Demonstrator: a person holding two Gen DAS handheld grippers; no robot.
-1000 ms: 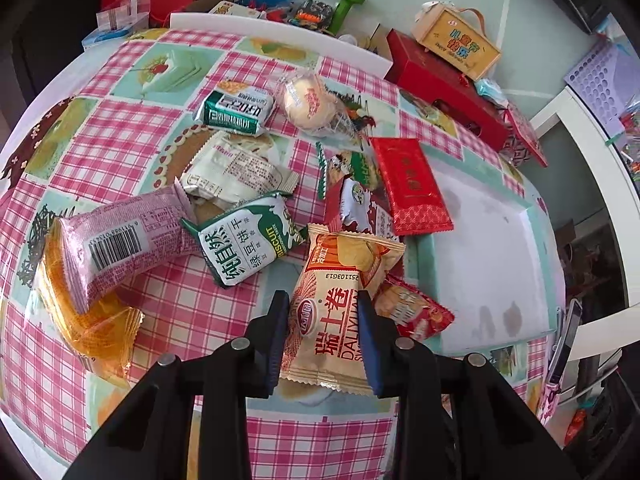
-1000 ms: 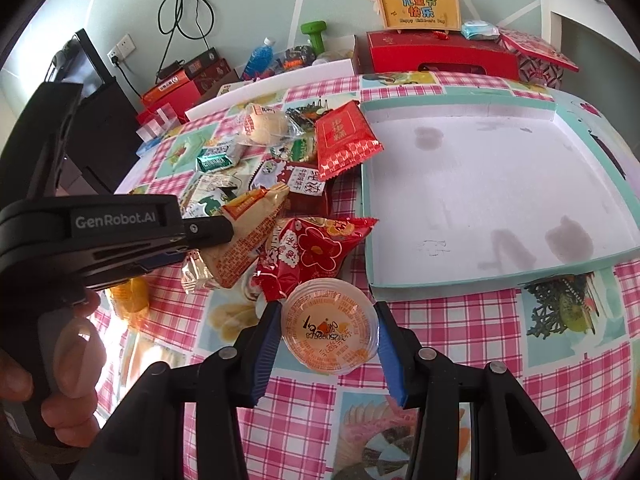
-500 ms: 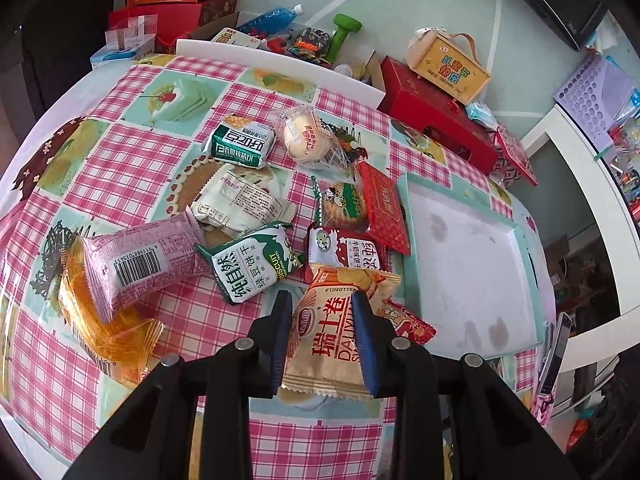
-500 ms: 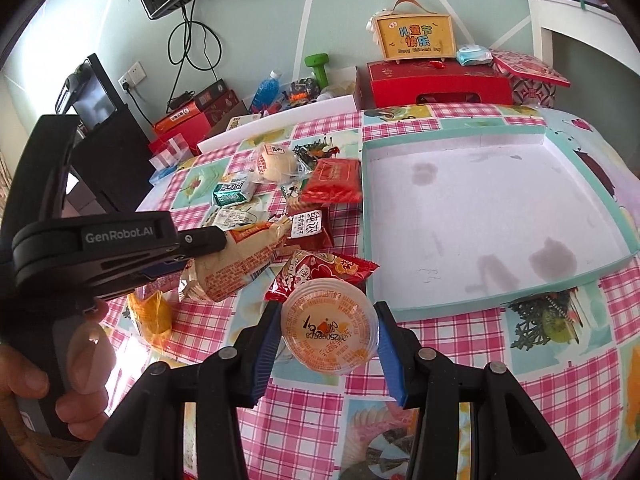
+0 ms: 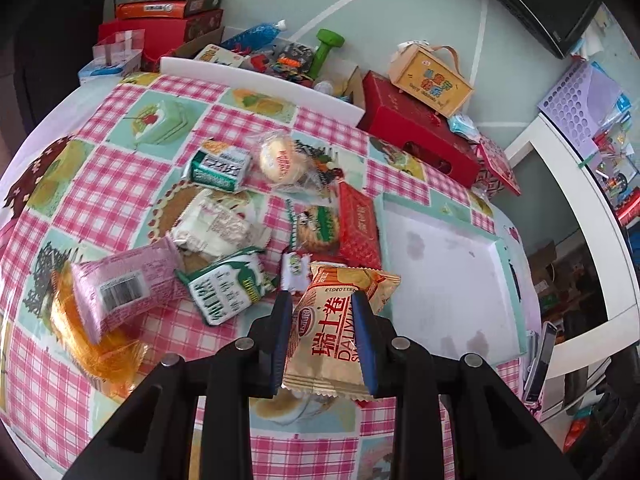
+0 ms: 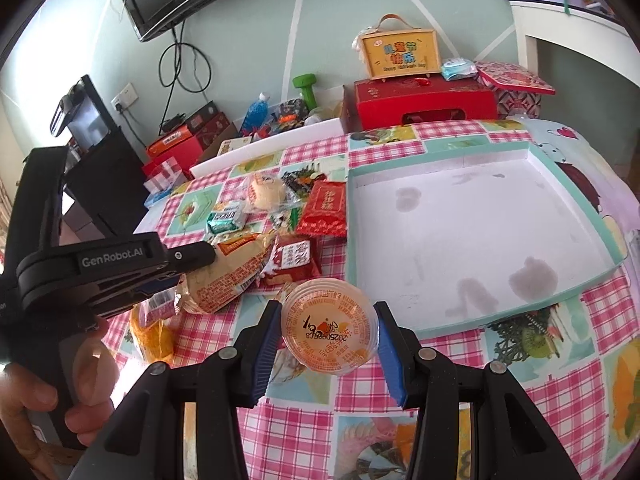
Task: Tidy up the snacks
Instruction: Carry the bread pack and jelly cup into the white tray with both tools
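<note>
My left gripper (image 5: 323, 312) is shut on a tan Daliyuan cake packet (image 5: 334, 332) and holds it above the checked tablecloth; the packet also shows in the right wrist view (image 6: 228, 276). My right gripper (image 6: 326, 330) is shut on a round orange jelly cup (image 6: 329, 326), lifted above the table near the front left corner of the teal-rimmed white tray (image 6: 576, 284). The tray (image 5: 512, 280) lies to the right of a pile of snacks: a red packet (image 5: 358, 224), a green biscuit packet (image 5: 228, 290), a pink packet (image 5: 120, 288) and a round bun (image 5: 282, 160).
Red boxes (image 6: 424, 104) and a yellow gift box (image 6: 400, 54) stand behind the table. A white board (image 5: 260, 82) lines the far table edge, with a green dumbbell (image 5: 326, 46) and bottles behind. A white shelf (image 5: 592, 216) stands to the right.
Both grippers have risen with their loads: the cake packet and the jelly cup sit higher above the table, and the views show more of the room. The snack pile has not moved.
</note>
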